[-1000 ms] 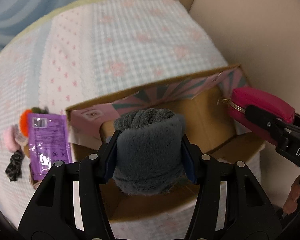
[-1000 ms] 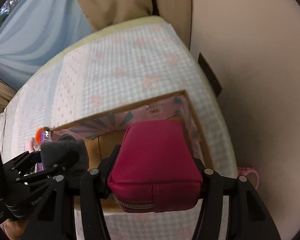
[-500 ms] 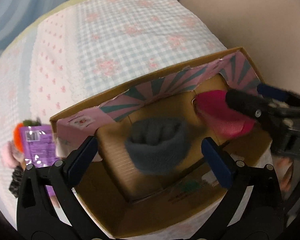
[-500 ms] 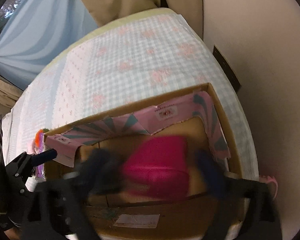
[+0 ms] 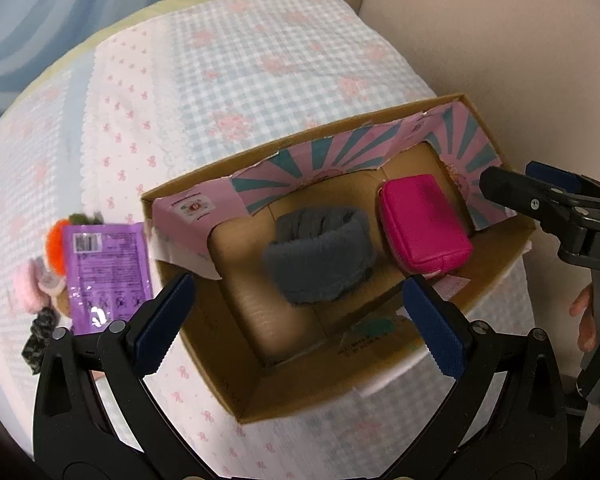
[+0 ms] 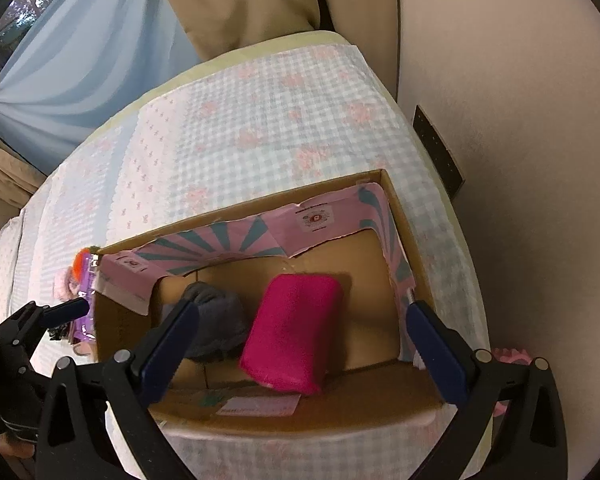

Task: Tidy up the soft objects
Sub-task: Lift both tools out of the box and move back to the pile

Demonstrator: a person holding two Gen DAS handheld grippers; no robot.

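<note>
Both hand-held grippers, left and right, released and empty above the cardboard box; grey fuzzy roll and pink pouch lie inside; purple packet and small soft items remain on the bed, beside the box's left wall.

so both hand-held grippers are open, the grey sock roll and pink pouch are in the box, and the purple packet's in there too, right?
Not quite: the purple packet lies on the bedspread outside the box, as the left wrist view shows. The grey sock roll and pink pouch are in the box.
</note>
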